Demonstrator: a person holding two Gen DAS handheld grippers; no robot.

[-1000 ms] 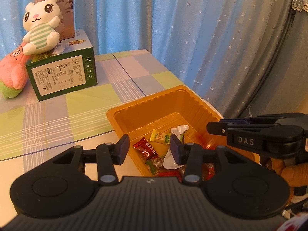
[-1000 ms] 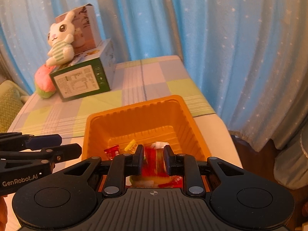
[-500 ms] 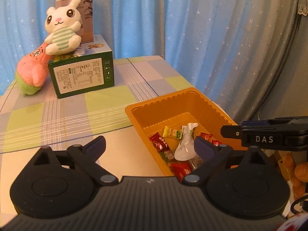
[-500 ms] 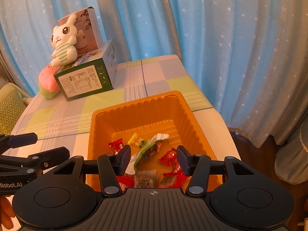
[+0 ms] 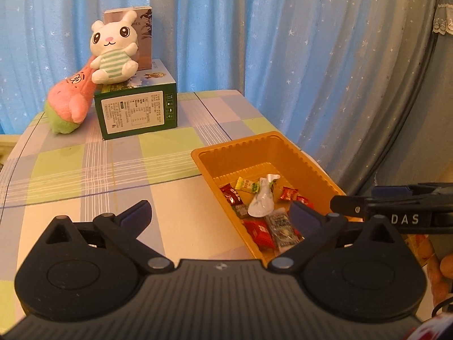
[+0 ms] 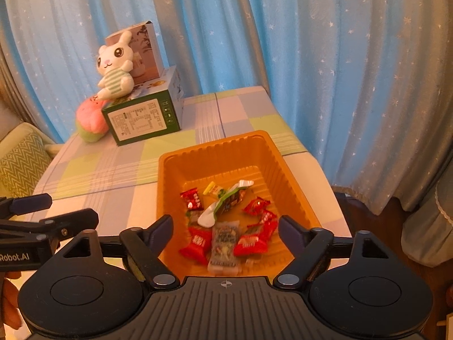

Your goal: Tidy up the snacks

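Nearest the lens, the right gripper (image 6: 225, 228) has just been opening, its dark fingers spread wide with nothing pinched between them, hanging over the near end of the orange tray (image 6: 167, 175). Left of the tray, the left gripper (image 5: 219, 214) is splayed fully too, also just opened, empty, over the bare tabletop beside the tray's near corner. The snacks (image 6: 226, 221) lie loose on the tray floor: crinkly red wrappers, a clear packet, a yellow-green one, a white sachet; the print is too blurred to read. The tray is thin ribbed plastic, its near rim cut off behind the gripper body. It sits near the right edge of the table (image 5: 85, 170), under a pastel checked cloth that looks covered by glass. Beyond the tray, a green box (image 5: 137, 112) carries a plush rabbit (image 5: 114, 53) and a taller carton (image 5: 143, 25), half hidden; a pink plush (image 5: 69, 102) leans alongside. Behind, blue starry curtains (image 6: 325, 56)
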